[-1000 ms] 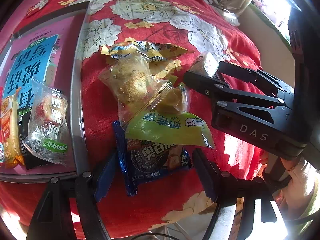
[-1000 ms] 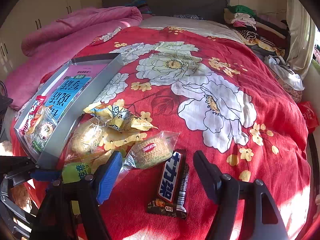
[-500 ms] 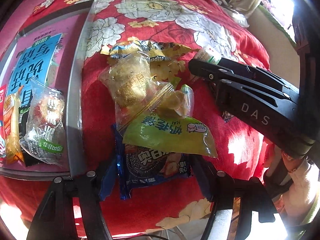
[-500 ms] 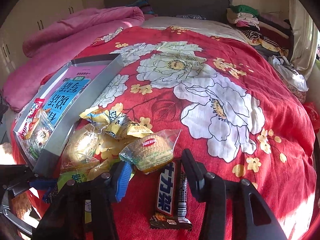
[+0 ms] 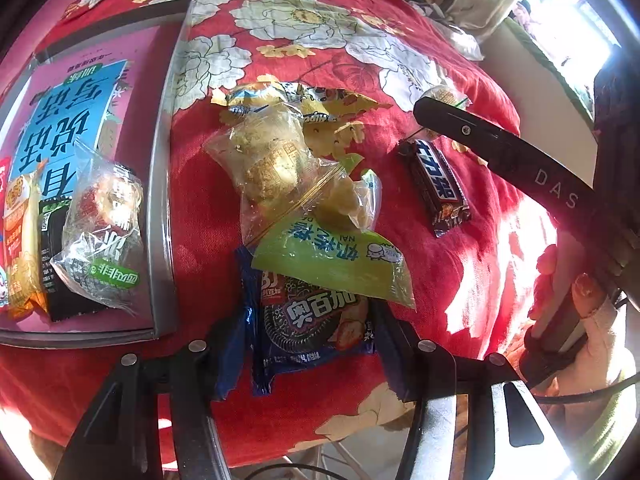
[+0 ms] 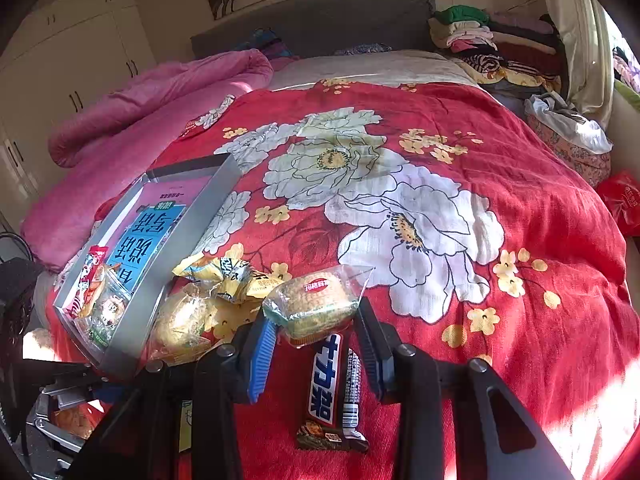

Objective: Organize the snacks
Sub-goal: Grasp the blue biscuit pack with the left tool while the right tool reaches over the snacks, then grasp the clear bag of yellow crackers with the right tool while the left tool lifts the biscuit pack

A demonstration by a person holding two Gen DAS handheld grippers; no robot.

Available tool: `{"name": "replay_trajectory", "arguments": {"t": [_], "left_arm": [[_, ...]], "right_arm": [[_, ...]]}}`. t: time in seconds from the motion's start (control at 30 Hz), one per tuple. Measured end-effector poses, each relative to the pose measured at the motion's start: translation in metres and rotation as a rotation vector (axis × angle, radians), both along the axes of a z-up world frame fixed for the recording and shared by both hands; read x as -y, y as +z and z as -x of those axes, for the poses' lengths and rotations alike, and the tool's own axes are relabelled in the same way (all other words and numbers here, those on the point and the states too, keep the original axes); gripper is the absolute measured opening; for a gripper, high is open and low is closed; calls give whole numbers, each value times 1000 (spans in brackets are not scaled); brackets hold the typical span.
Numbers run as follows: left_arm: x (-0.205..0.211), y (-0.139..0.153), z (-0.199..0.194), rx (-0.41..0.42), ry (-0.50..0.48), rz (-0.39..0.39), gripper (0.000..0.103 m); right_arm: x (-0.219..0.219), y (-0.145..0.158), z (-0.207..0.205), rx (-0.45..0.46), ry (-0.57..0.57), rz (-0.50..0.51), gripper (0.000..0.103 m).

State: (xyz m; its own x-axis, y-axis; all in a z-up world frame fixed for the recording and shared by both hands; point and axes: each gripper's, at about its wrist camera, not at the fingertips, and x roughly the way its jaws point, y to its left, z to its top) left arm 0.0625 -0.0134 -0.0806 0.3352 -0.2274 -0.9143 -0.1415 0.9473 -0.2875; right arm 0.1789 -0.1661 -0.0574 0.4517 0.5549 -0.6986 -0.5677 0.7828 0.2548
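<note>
A pile of snacks lies on the red floral bedspread beside a grey tray (image 5: 160, 208). My left gripper (image 5: 308, 344) is open, its fingers on either side of a blue cookie pack (image 5: 312, 320) under a green packet (image 5: 332, 256) and a clear-wrapped pastry (image 5: 272, 160). My right gripper (image 6: 316, 340) is shut on a clear-wrapped yellow cake (image 6: 312, 304) and holds it above a chocolate bar (image 6: 332, 388). The bar also shows in the left wrist view (image 5: 438, 184). The tray (image 6: 188, 224) holds a book and several snacks (image 5: 100, 236).
Yellow crumpled wrappers (image 5: 312, 108) lie behind the pastry. A pink quilt (image 6: 132, 120) lies left of the tray. Folded clothes (image 6: 500, 48) are stacked at the headboard. A red bag (image 6: 622, 204) sits at the right edge. The bed's front edge is just below my grippers.
My right gripper closed on the yellow cake and lifted it off the bedspread. My left gripper slid forward around the blue cookie pack.
</note>
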Motion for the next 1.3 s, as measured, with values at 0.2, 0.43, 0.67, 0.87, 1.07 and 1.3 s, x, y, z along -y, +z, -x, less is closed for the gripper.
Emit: {"name": "replay_trajectory", "arguments": {"t": [0.2, 0.43, 0.67, 0.87, 1.07, 1.3], "left_arm": [[-9, 3, 10, -15, 9, 36, 57], [-8, 9, 16, -16, 7, 51, 57], [-8, 24, 19, 11, 7, 59, 57], [-19, 44, 21, 56, 30, 61, 57], [-37, 57, 23, 87, 71, 68, 55], [-57, 61, 21, 108, 125, 71, 55]], "right_arm": [[11, 5, -1, -16, -27, -58, 39], [15, 12, 6, 1, -31, -81, 39], [20, 17, 9, 9, -35, -107, 39], [23, 23, 11, 22, -40, -125, 39], [19, 27, 13, 29, -27, -125, 39], [13, 32, 18, 49, -10, -129, 39]]}}
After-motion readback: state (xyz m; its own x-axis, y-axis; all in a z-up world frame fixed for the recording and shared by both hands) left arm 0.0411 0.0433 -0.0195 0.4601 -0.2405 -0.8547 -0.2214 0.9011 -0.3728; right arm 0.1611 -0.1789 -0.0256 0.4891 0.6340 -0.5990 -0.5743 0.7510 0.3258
